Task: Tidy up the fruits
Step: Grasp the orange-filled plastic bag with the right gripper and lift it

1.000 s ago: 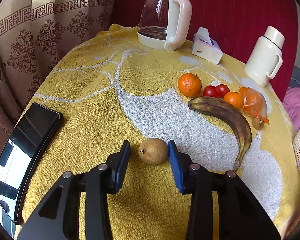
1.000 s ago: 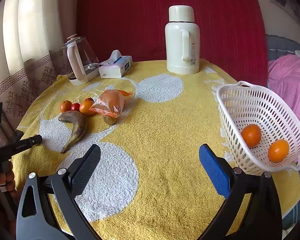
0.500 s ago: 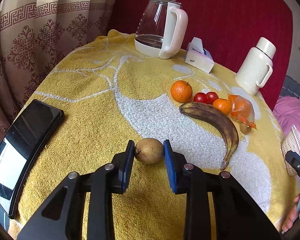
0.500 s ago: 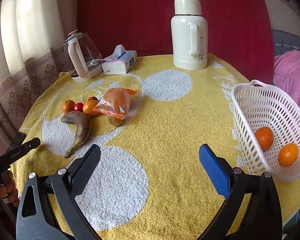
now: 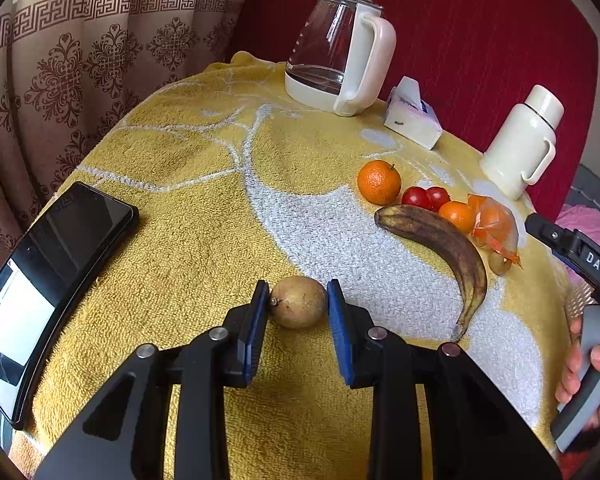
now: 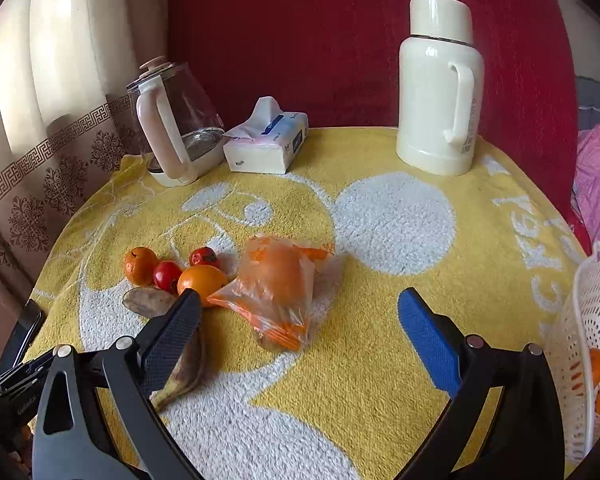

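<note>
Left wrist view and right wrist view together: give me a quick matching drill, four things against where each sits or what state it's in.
Things:
1. brown round fruit
2. banana
3. basket
4. right gripper

States:
A. holds oranges, at the table's right edge
B. open, over the plastic bag
C. clamped between the left gripper pads
D. lies blackened beside the tomatoes

Pairs: 1-C, 2-D, 3-A, 4-B
</note>
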Action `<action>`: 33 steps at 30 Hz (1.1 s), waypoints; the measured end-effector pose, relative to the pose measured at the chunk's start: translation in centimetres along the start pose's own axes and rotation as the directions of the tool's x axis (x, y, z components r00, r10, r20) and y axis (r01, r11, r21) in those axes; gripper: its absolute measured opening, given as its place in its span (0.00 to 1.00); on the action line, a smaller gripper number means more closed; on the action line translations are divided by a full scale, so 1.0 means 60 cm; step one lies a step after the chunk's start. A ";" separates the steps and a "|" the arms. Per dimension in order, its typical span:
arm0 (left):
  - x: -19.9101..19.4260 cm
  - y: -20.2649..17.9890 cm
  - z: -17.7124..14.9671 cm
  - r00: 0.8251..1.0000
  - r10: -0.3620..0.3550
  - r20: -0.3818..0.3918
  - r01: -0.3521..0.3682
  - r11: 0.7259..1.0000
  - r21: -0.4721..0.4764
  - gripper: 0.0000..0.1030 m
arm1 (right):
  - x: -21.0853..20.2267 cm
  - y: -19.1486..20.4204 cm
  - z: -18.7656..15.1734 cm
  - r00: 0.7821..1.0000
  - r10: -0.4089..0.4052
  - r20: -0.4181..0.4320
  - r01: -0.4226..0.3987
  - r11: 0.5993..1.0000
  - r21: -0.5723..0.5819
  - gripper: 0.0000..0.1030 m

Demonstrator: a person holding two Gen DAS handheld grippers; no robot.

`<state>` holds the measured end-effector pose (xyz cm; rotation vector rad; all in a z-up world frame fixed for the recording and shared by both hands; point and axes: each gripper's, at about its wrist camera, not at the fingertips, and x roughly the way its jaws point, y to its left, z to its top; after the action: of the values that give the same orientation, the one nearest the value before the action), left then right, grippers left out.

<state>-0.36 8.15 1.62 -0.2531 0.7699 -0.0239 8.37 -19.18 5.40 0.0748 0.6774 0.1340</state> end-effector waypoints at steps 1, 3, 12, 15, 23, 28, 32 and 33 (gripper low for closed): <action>0.001 0.001 0.000 1.000 0.001 -0.003 -0.001 1.000 -0.002 0.29 | 0.013 0.004 0.005 1.000 0.002 -0.008 -0.002 1.000 -0.002 0.97; 0.002 0.002 0.000 1.000 0.001 -0.006 -0.001 1.000 -0.007 0.29 | 0.039 0.010 0.013 1.000 0.000 -0.030 0.000 1.000 -0.003 0.97; 0.006 0.003 0.000 1.000 -0.002 -0.017 0.002 1.000 -0.011 0.29 | 0.112 0.014 0.025 0.994 0.003 -0.110 0.002 0.999 0.043 0.79; 0.007 0.003 0.000 1.000 -0.002 -0.018 0.002 1.000 -0.010 0.29 | 0.122 0.010 0.023 0.991 0.018 -0.129 -0.010 0.998 0.062 0.72; 0.007 0.002 0.000 1.000 -0.002 -0.018 0.001 1.000 -0.009 0.29 | 0.109 0.009 0.020 0.991 0.047 -0.128 -0.038 0.997 0.067 0.55; 0.007 0.002 0.000 1.000 -0.002 -0.018 0.001 1.000 -0.010 0.29 | 0.082 0.000 0.022 0.993 0.059 -0.098 -0.051 0.995 0.088 0.51; 0.007 0.002 0.000 1.000 -0.002 -0.018 0.001 1.000 -0.010 0.29 | 0.059 -0.010 0.027 0.996 0.063 -0.070 -0.055 0.992 0.110 0.50; 0.007 0.002 0.000 1.000 -0.001 -0.018 0.001 1.000 -0.010 0.29 | 0.052 -0.013 0.027 0.996 0.063 -0.062 -0.056 0.992 0.118 0.50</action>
<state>-0.03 8.24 1.30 -0.2628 0.7880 -0.0237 11.88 -19.53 4.61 0.2027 0.7482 0.1548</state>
